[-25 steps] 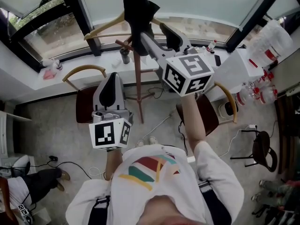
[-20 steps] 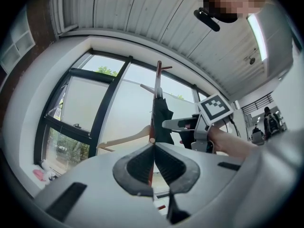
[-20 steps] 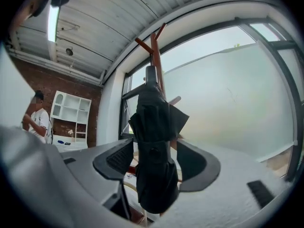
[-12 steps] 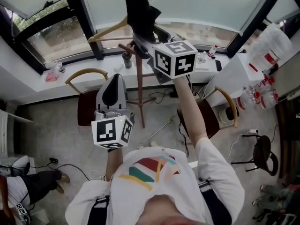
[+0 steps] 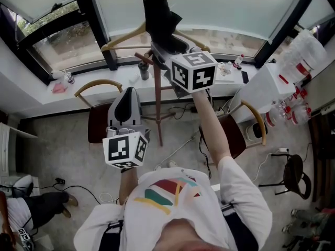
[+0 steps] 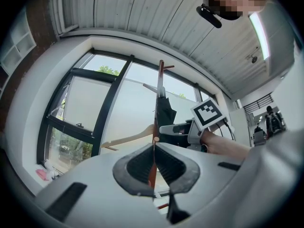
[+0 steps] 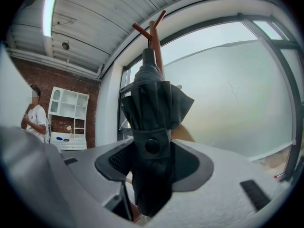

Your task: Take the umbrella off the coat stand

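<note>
A folded black umbrella hangs at the top of the reddish wooden coat stand by the window. My right gripper reaches level to it, and its jaws are closing with the umbrella's strapped body between them, the pads against the fabric on both sides. The stand's pegs show above the umbrella. My left gripper hangs lower, short of the stand, shut with nothing in it. In the left gripper view its closed pads line up with the stand's pole and the umbrella beyond.
A wooden clothes hanger hangs on the stand beside the umbrella. Two round-backed chairs flank the stand's base. The windowsill carries small items. Wrapped bottles stand at right; a person's legs show lower left.
My right gripper moved up and left from beside the stand to the umbrella, which now sits between its jaws. The left gripper stayed almost where it was.
</note>
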Demonstrator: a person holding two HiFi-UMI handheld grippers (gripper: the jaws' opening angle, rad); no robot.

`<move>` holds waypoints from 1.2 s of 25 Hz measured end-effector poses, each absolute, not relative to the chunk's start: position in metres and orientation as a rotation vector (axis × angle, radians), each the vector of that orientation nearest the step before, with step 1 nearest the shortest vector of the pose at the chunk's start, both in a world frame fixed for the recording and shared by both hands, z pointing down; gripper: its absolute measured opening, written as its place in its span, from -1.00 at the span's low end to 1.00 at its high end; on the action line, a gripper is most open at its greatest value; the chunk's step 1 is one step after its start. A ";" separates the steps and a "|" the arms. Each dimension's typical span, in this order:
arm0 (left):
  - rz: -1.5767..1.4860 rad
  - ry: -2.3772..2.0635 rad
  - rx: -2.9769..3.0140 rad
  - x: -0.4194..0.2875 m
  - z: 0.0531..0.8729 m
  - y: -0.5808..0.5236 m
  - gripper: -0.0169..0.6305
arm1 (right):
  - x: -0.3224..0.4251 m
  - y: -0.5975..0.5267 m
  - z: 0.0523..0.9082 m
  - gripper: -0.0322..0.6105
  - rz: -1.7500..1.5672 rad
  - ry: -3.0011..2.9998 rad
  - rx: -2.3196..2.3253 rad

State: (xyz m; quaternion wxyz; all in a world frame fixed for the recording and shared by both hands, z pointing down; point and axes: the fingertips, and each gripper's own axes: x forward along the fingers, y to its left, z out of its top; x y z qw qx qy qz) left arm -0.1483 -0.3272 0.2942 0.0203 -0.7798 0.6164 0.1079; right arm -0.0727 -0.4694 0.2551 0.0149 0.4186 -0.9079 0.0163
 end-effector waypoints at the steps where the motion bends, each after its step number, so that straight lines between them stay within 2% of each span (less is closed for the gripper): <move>1: 0.335 1.914 -2.418 -0.149 0.294 -0.327 -0.92 | -0.073 -0.469 0.255 -0.22 0.049 -2.824 1.305; 15: 0.347 1.924 -2.401 -0.151 0.291 -0.324 -0.92 | -0.072 -0.461 0.248 -0.27 0.011 -2.819 1.306; 30: 0.376 1.901 -2.375 -0.155 0.278 -0.317 -0.92 | -0.066 -0.453 0.173 -0.27 -0.111 -2.896 1.350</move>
